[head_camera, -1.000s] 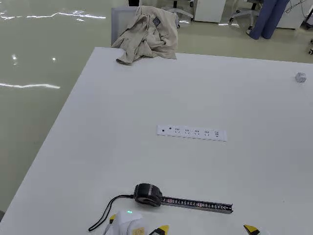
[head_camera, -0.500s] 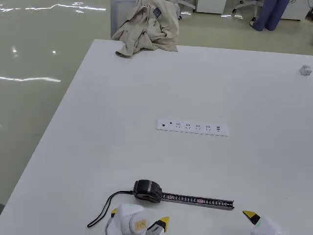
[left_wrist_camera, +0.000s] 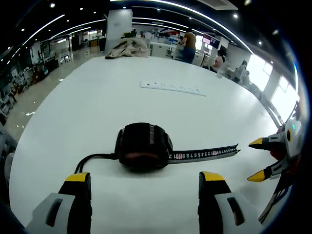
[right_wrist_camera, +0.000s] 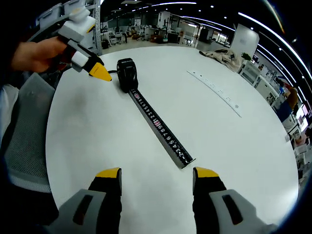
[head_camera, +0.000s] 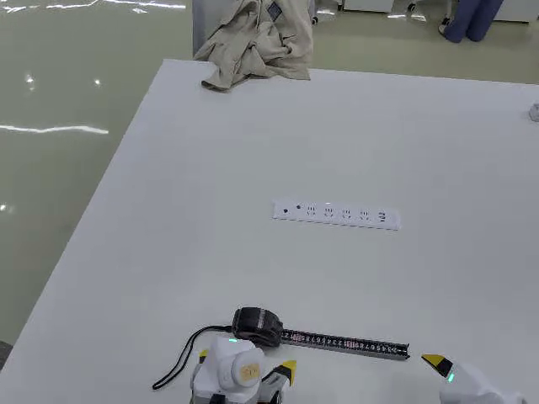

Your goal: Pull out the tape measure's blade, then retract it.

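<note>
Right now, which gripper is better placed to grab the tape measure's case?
Left. The left gripper, jaws open, faces the case close ahead; the right gripper faces the blade at its far end.

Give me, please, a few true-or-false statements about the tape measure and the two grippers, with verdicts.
1. The black round-cased tape measure has its blade out on the white table. True.
2. The left gripper is shut on the case. False: its jaws are open, short of the case.
3. The white power strip lies beyond the tape measure. True.
4. The right gripper holds the blade's tip. False: it is open, the tip free ahead of it.
</note>
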Demonstrator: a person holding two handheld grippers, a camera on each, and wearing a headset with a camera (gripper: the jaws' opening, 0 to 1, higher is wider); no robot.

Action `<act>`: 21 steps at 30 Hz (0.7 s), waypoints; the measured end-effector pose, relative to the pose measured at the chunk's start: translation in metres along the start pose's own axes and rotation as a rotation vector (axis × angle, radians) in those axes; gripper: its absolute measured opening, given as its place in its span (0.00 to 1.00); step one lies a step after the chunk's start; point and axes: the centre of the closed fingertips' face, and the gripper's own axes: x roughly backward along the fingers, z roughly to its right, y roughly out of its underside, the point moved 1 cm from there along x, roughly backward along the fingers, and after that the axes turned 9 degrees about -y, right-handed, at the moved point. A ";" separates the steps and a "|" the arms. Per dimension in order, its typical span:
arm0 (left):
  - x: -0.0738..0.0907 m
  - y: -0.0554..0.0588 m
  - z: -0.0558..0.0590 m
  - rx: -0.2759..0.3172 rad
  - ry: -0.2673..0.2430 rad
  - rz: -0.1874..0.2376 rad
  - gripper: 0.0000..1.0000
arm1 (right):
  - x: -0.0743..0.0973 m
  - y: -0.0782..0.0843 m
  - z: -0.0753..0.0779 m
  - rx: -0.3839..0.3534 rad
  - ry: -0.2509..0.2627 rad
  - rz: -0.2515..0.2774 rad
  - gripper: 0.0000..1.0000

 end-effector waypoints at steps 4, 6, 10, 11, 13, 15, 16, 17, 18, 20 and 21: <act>-0.006 0.001 -0.001 0.011 -0.003 -0.009 0.88 | -0.003 0.001 0.008 0.017 -0.007 -0.018 0.59; -0.008 0.002 -0.002 0.015 -0.006 -0.012 0.88 | -0.005 0.002 0.011 0.034 -0.017 -0.032 0.58; -0.012 0.004 -0.001 0.022 -0.013 -0.023 0.87 | -0.011 0.005 0.018 0.066 -0.034 -0.058 0.58; -0.014 0.004 -0.001 0.031 -0.014 -0.027 0.87 | -0.012 0.005 0.020 0.076 -0.039 -0.065 0.58; -0.015 0.004 0.000 0.038 -0.014 -0.029 0.87 | -0.012 0.005 0.024 0.091 -0.046 -0.073 0.57; -0.016 0.003 0.001 0.038 -0.012 -0.033 0.86 | -0.013 0.005 0.027 0.097 -0.055 -0.078 0.57; -0.017 0.002 0.002 0.039 -0.011 -0.032 0.86 | -0.014 0.005 0.028 0.104 -0.066 -0.081 0.57; -0.017 0.001 0.002 0.041 -0.011 -0.030 0.86 | -0.014 0.005 0.029 0.108 -0.067 -0.080 0.57; -0.018 0.000 0.002 0.041 -0.012 -0.030 0.86 | -0.016 0.006 0.031 0.120 -0.071 -0.087 0.57; -0.019 -0.002 0.002 0.045 -0.013 -0.027 0.86 | -0.016 0.006 0.032 0.141 -0.082 -0.096 0.55; -0.019 -0.003 0.002 0.049 -0.014 -0.027 0.86 | -0.017 0.007 0.034 0.147 -0.084 -0.108 0.54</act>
